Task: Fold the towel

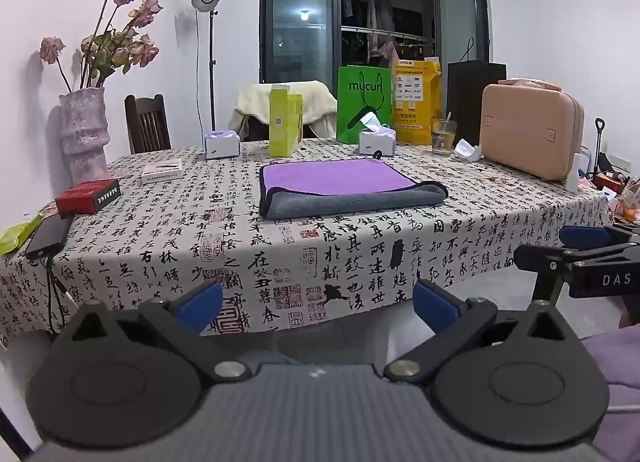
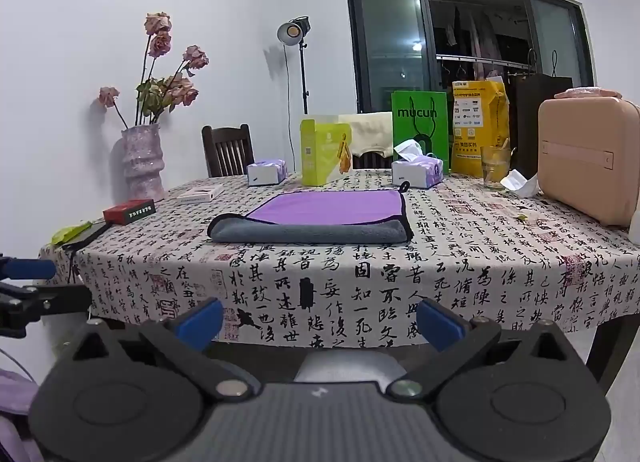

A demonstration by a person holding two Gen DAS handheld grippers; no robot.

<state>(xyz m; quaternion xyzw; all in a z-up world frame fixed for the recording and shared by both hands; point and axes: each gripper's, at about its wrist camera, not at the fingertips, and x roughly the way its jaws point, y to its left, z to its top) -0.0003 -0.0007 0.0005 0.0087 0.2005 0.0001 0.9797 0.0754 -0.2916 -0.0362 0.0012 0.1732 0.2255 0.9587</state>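
The towel (image 1: 344, 188) lies in the middle of the table (image 1: 480, 230), purple face up, its near edge rolled over to show the grey underside. I judge one fold is in and at least another is left, though I cannot tell how many layers it has. My left gripper (image 1: 318, 304) and right gripper (image 2: 320, 318) both hang off the table's near edge, fingers spread wide, holding nothing. Tissue boxes (image 2: 418, 172), a green bag (image 1: 364, 102) and a pink case (image 1: 528, 130) stand behind the towel.

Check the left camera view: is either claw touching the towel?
No: the towel lies alone on the table, both claws open short of it.
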